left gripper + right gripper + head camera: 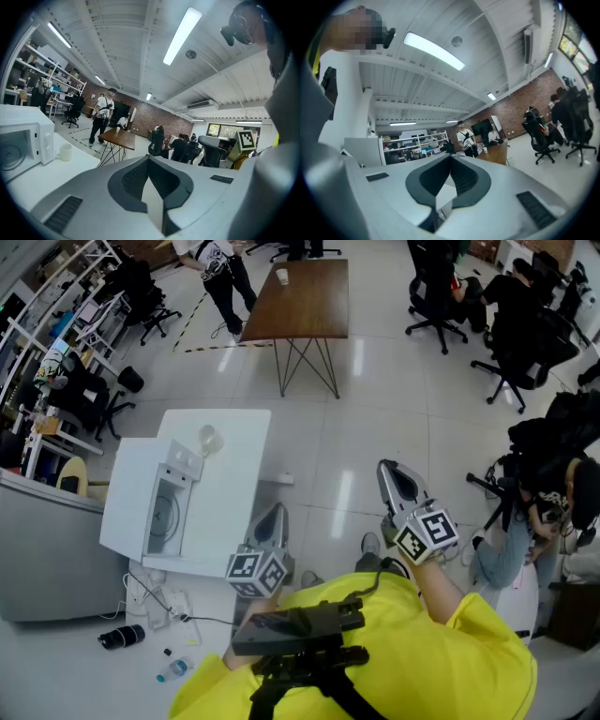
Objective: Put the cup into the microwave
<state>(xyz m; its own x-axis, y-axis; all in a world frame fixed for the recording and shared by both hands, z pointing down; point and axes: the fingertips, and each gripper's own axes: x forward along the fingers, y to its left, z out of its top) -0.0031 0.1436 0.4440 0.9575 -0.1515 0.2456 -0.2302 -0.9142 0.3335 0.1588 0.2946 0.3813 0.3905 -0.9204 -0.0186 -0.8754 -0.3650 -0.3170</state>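
Left claw [275,510]: jaws pressed together, nothing btwn them, nose tipped a bit down. It hangs just off the edge of the white rectangular desk [239,442], which spreads ahead & to its left. Its marker cube [256,570] sits right behind the jaws, above a yellow-sleeved arm [394,652].

The white cup [208,439], small w/ a handle, stands upright on the desk, ahead-left of the left claw & well apart from it. Nothing touches it. The white microwave [141,498] is further left of that claw, on the same desk. Its front faces the claw's side, and the glass turntable shows inside. The white cup is just beside the microwave's far front corner, outside it, w/ a small gap.

Right claw [392,470]: also closed tight & empty, held level. It is well to the right of the left claw, over bare pale floor, not over the desk. Its own marker cube [427,532] is behind the jaws.

Far ahead of both claws is a brown wooden table on thin black wire legs [300,296] w/ a paper cup [282,276] on top. A person in a white tee [217,268] stands at its left end. Black office chairs [441,296] are ahead-right of the right claw.

On the floor behind & left of the left claw lie a clear plastic bottle [173,669] and a black cylinder [122,637].
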